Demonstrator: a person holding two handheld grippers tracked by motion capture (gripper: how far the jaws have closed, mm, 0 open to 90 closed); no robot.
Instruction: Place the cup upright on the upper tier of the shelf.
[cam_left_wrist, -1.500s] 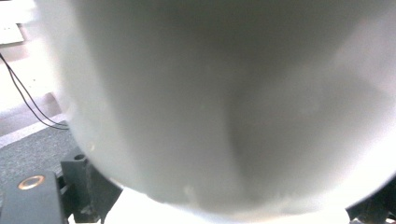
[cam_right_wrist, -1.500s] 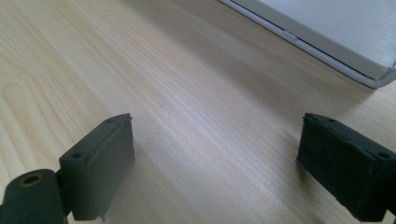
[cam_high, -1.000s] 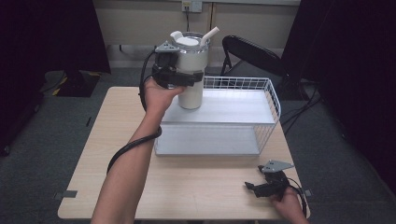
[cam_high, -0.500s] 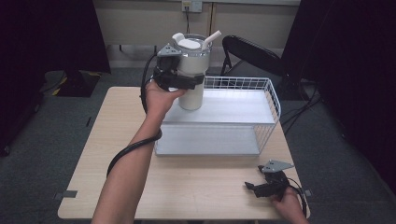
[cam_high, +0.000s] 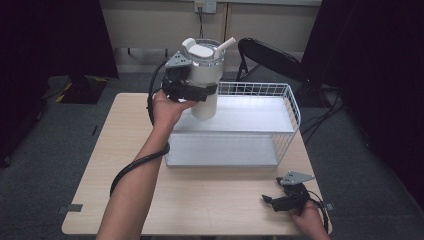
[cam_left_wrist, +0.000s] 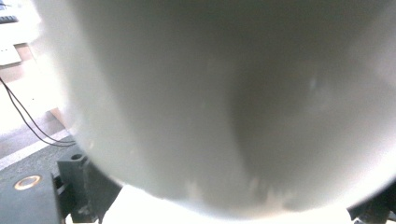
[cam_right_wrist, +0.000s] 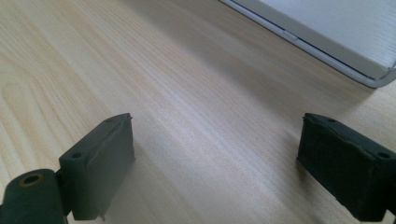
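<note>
A tall white tumbler (cam_high: 206, 80) with a lid and a straw stands upright at the back left of the wire rack's upper shelf (cam_high: 250, 114). My left gripper (cam_high: 197, 91) is shut on the white tumbler around its middle. In the left gripper view the white tumbler (cam_left_wrist: 224, 98) sits right against the camera, blurred. My right gripper (cam_high: 272, 201) rests low near the table's front right edge. Its black fingers (cam_right_wrist: 100, 163) stand wide apart over bare wood, with nothing between them.
The white wire rack (cam_high: 290, 107) has a lower shelf (cam_high: 220, 150) and sits on the wooden table (cam_high: 110, 165). Its front corner (cam_right_wrist: 336, 46) lies beyond my right gripper. A black chair (cam_high: 272, 57) stands behind the table. Dark curtains hang on both sides.
The left hand and the tumbler have shifted slightly to the right at the shelf's back left. The right gripper has not moved.
</note>
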